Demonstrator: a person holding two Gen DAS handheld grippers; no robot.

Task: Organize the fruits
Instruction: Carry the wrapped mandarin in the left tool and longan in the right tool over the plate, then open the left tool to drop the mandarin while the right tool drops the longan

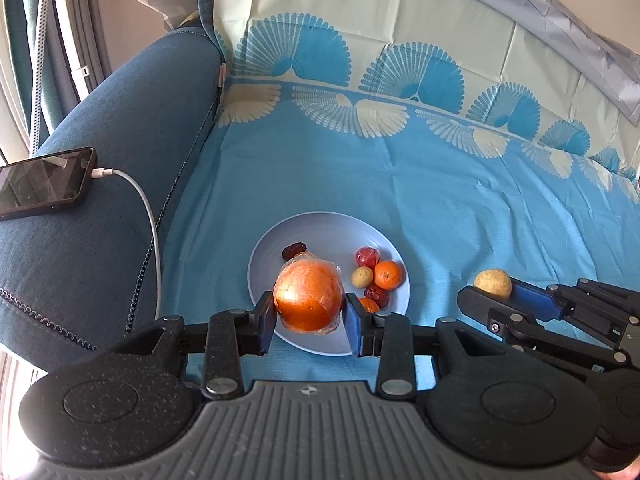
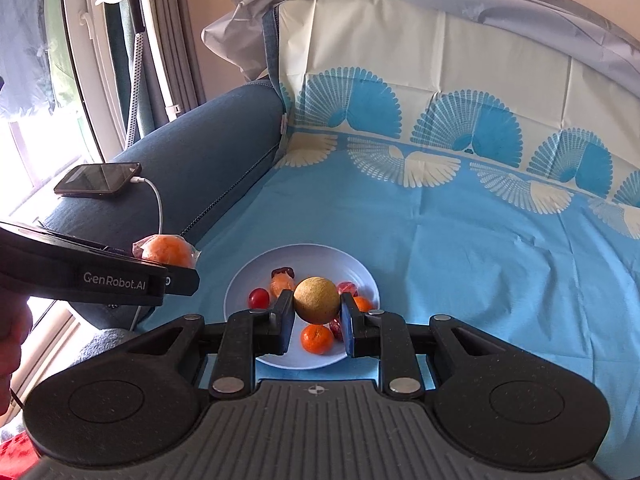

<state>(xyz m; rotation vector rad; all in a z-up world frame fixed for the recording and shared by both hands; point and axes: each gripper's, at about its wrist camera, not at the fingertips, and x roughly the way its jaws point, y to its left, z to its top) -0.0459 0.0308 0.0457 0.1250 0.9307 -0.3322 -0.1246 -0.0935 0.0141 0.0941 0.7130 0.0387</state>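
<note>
Both grippers are closed on fruit above the pale blue plate (image 1: pixel 256 268). By the left gripper (image 1: pixel 308 320) a large orange wrapped in clear film (image 1: pixel 309 298) is clamped between the two pads – the jaws are held apart only by the fruit's width. By the right gripper (image 2: pixel 317 322) a small round yellow-brown fruit (image 2: pixel 316 300) is pinched, its jaws nearly together; in the left wrist view the same gripper is seen to the right of the plate, over the blue patterned cloth (image 1: pixel 400 184).

On the plate several small fruits are seen – a mandarin (image 1: pixel 387 275), a red wrapped piece (image 1: pixel 367 257), a small yellowish fruit (image 1: pixel 362 276) and dark red dates (image 1: pixel 294 251). A phone (image 1: pixel 42 184) with a white cable (image 1: pixel 148 216) plugged in is laid on the dark blue sofa arm (image 1: pixel 120 128), well apart from the plate.
</note>
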